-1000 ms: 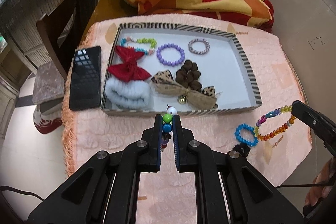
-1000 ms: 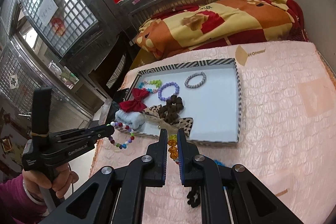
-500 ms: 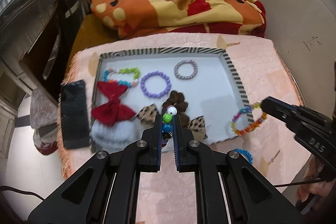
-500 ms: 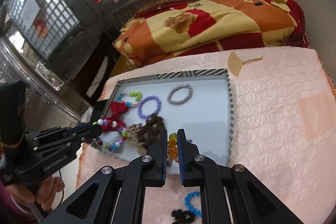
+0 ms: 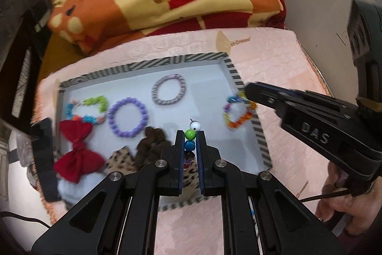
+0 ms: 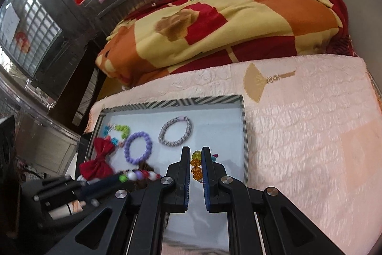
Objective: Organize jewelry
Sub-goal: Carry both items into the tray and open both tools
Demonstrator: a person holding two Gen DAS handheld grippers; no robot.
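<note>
Rainbow crystal bracelet (image 5: 237,111) is now hanging over the striped tray (image 5: 259,133), no longer outside it; I'm keeping the right gripper (image 6: 196,167) clamped on it. Left gripper (image 5: 190,142) is still pinching its beaded bracelet (image 5: 190,134).

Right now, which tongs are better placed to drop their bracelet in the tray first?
Right, probably. The right tongs dangle the rainbow bracelet over bare floor inside the tray rim. The left tongs, with their bead string, sit over the hair accessories.

- The pink cloth (image 6: 310,135) looked crinkled and slightly shiny.
- The tray (image 5: 238,78) seemed card, with a smooth matt floor.
- The purple bracelet (image 5: 127,117) had glossy plastic beads.
- The red bow (image 5: 77,154) was soft matt fabric.
- The left gripper (image 5: 190,142) was matt black plastic with metal screws.
</note>
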